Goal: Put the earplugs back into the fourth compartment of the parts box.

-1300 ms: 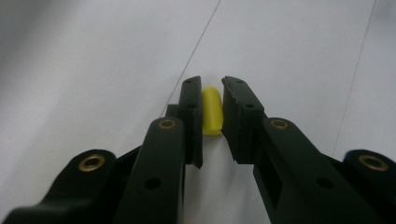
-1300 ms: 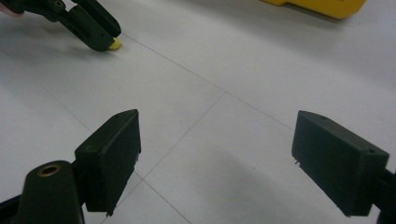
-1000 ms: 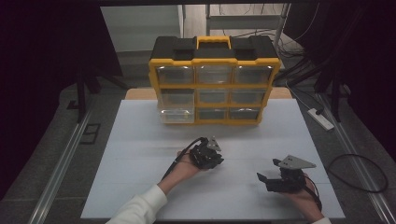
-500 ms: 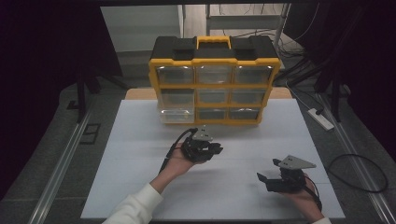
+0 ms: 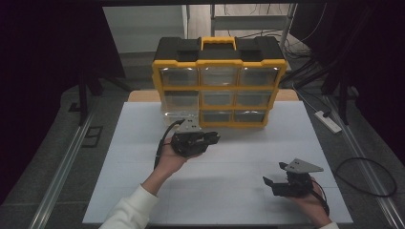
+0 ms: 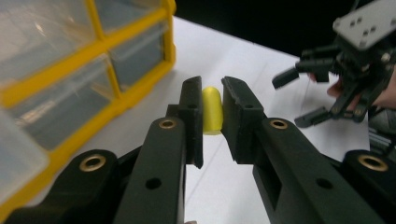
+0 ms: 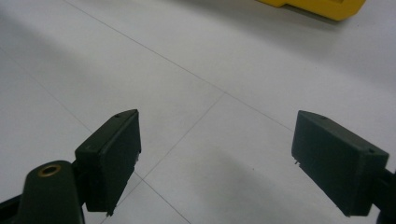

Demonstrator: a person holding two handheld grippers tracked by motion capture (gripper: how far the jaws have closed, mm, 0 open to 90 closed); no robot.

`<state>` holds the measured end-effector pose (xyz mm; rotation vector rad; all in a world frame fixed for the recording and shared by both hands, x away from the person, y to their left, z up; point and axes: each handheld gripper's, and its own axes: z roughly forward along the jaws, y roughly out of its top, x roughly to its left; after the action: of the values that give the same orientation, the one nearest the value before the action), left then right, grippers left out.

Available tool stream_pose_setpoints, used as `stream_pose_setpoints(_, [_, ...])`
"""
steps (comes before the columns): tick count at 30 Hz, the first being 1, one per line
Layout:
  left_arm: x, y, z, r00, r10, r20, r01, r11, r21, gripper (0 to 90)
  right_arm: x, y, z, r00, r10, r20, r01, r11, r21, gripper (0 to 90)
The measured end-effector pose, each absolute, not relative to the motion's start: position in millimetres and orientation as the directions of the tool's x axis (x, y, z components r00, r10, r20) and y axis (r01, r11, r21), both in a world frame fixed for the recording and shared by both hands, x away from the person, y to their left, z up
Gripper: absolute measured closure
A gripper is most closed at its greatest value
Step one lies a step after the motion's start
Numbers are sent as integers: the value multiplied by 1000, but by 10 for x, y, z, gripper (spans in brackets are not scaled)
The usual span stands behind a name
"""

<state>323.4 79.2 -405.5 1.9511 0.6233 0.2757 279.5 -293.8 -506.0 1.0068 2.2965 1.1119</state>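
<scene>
A small yellow rounded piece point(image 6: 211, 111) is pinched between the jaws of my left gripper point(image 6: 212, 109), which is shut on it. That left gripper point(image 5: 210, 138) is held above the white table a little in front of the yellow and black drawer organizer point(image 5: 218, 81), near its lower left drawers. My right gripper point(image 5: 270, 183) rests low at the front right of the table with its jaws wide open and nothing between them; in its own view the right gripper point(image 7: 217, 158) looks down on bare white table. The right gripper point(image 6: 299, 95) also appears far off in the left gripper view.
The organizer has several clear drawers; its bottom left drawer point(image 5: 180, 115) stands pulled out a little. The white table point(image 5: 143, 191) has grey floor rails on both sides. A power strip point(image 5: 327, 120) lies on the floor to the right.
My left gripper has moved forward and a little right, away from the person and closer to the organizer, and turned its jaws to the right. The right gripper has stayed still.
</scene>
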Motion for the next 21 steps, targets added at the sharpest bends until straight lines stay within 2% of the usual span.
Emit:
stream_pose_setpoints(13, [3200, 1213, -3774, 791, 606, -81, 269, -225, 936, 777, 2795, -2936, -5061, -661, 749, -40, 435, 426, 794, 167])
stream_pose_setpoints(21, [3231, 1364, -3728, 756, 649, -82, 270, -195, 943, 777, 2795, -2938, -5056, -661, 749, -37, 434, 422, 796, 167])
